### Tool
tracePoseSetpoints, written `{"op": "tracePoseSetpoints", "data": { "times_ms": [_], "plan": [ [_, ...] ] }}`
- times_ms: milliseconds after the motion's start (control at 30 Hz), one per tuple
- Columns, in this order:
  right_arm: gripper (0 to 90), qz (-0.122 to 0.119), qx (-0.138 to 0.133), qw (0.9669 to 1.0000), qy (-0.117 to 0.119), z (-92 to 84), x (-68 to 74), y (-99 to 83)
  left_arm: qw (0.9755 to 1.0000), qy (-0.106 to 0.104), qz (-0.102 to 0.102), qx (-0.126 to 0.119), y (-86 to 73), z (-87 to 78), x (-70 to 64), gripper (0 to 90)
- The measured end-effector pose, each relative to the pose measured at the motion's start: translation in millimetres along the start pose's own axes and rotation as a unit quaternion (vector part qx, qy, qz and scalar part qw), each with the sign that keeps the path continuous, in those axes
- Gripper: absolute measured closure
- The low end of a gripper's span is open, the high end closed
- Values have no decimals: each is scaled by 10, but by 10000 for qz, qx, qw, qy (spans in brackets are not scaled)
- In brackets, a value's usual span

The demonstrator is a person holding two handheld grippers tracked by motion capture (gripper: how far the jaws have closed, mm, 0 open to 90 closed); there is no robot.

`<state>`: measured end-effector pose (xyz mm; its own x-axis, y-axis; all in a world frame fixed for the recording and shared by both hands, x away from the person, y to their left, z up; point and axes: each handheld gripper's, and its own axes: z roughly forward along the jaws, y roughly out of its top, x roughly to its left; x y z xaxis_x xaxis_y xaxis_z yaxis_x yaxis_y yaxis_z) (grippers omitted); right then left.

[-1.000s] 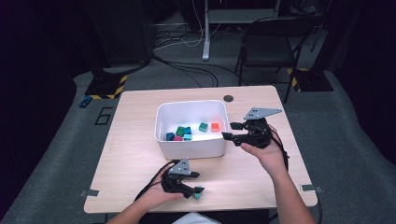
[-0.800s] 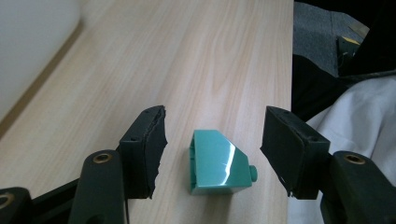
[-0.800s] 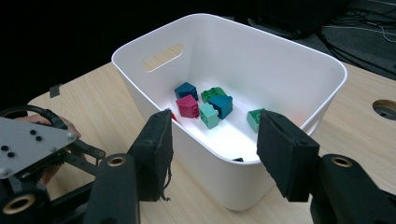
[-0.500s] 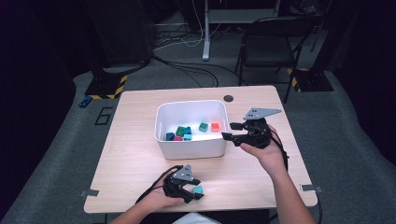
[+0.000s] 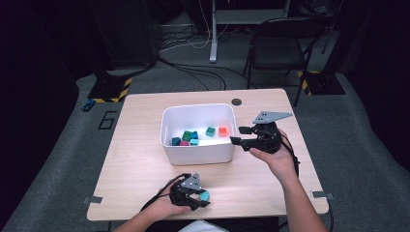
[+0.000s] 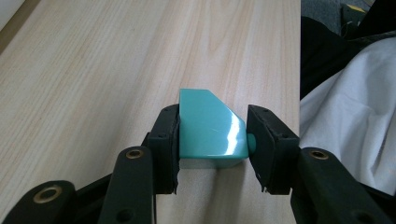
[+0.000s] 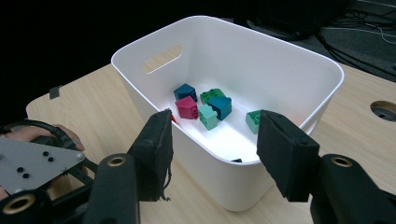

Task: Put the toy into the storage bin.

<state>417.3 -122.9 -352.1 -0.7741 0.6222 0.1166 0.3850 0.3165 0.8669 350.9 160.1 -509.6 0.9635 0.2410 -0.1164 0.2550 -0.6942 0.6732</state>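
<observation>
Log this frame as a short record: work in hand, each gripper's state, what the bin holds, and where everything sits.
work: picking a teal block off the wooden table, near its front edge
left gripper: fingers have just been closing; block between them, left pad touching, a stud meeting the right pad
right gripper: open, nothing between its fingers, beside the white bin
bin contents: several small blocks, among them blue, magenta, green, teal and orange

White bin [image 5: 198, 152] mid-table, bare wood around
</observation>
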Motion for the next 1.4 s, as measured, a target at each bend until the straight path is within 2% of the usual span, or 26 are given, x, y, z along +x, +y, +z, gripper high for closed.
{"op": "tracePoseSetpoints", "data": {
  "times_ms": [267, 500, 900, 1400],
  "plan": [
    [451, -17, 14, 10000, 8, 6, 4, 0, 10000, 32, -52, -7, -1, -15, 36, 566],
    [450, -6, 0, 10000, -3, -3, -2, 1, 9998, 31, -122, -140, 15, -58, 70, 566],
    [450, -2, 5, 10000, -9, -2, -5, 0, 9989, 255, -214, -329, 139, -284, 183, 567],
    [450, 12, -5, 10000, -9, -8, -19, -4, 9980, 340, -334, -427, 403, -577, 292, 567]
  ]
}}
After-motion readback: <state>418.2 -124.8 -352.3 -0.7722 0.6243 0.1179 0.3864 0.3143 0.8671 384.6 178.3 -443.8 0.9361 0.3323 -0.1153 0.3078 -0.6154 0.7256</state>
